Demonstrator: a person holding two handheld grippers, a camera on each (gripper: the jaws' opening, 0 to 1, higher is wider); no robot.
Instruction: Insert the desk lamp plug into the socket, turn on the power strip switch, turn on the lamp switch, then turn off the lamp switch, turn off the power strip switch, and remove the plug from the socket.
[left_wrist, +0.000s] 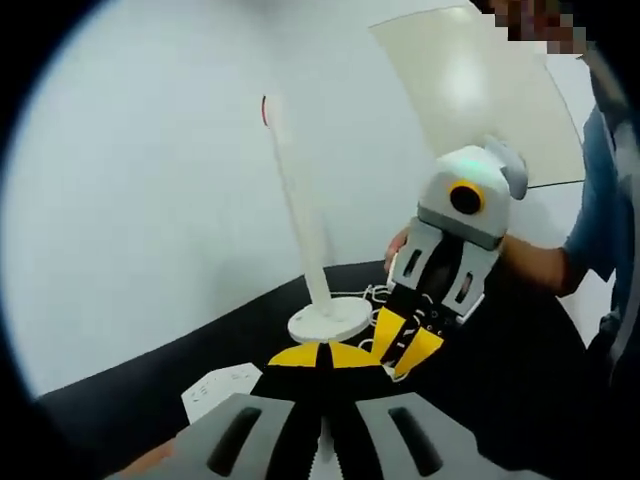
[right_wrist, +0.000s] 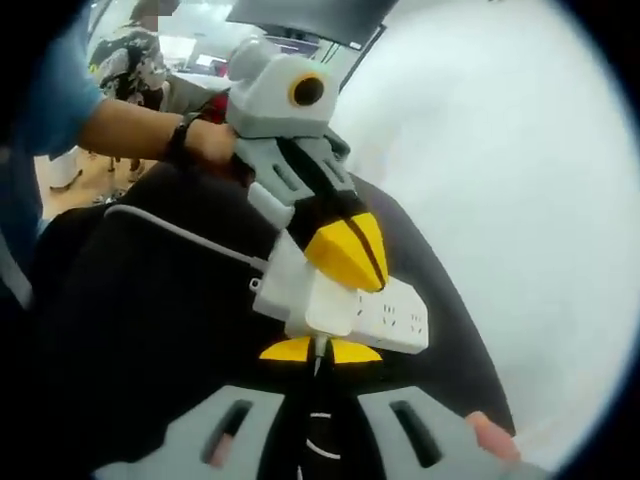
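Directly ahead, power strip (right_wrist: 345, 305) beneath left hand-held gripper (right_wrist: 345, 250), touching.

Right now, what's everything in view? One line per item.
White desk lamp with slim stem and round base: 1, white, standing on the table beyond the left tongs.
White plastic power strip: 1, white, lying flat on the table under the left tongs' tips.
White cable: 1, white, running across the table to the strip.
Black table: 1, black, under everything.
Pale flat panel: 1, off-white, against the white wall.
Left tongs: 1, grey with yellow tips, tips together over the strip's end.
Right tongs: 1, grey with yellow tips, beside the lamp base; open or shut unclear.
Person's forearm: 1, blue sleeve, behind the left tongs.
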